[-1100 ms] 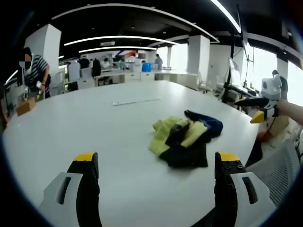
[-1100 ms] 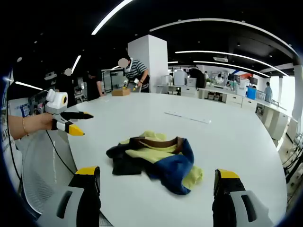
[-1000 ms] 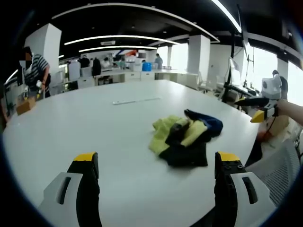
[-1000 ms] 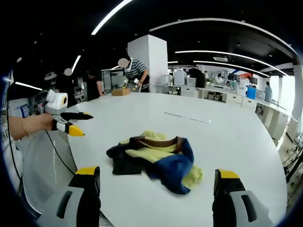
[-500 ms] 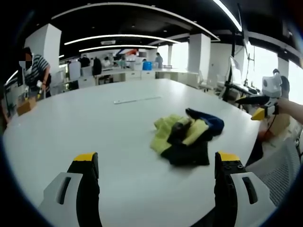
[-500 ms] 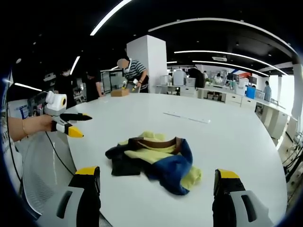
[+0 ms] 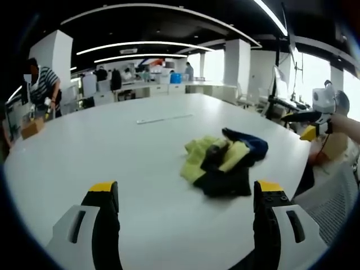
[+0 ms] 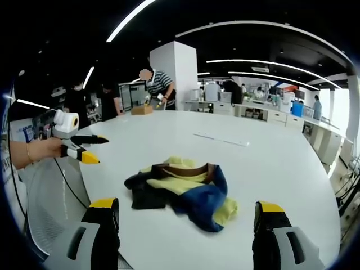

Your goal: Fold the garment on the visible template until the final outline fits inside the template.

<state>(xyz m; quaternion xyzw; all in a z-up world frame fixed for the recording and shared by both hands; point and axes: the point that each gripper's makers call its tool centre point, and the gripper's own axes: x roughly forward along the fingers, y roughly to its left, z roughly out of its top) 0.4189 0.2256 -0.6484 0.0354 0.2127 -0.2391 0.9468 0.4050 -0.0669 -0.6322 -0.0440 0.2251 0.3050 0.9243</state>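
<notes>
Garment point(image 8: 183, 188), a crumpled heap of yellow, black and blue cloth, lies on the white bench point(image 8: 270, 157) near its curved edge, closer to that edge than to the middle. Left gripper point(image 7: 183, 194) hangs above the bench edge with jaws spread wide, holding nothing. Right gripper point(image 8: 183, 208) likewise stands wide apart and empty, facing the heap from the opposite side.

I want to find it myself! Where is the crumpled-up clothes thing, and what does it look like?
Look at the big round white table. Near its edge, between the two grippers, sits the garment, a crumpled heap rather than anything flat. It is the colourful thing there: yellow, black and blue with a brown band, unlike the thin pale strip lying farther back on the table.
</notes>
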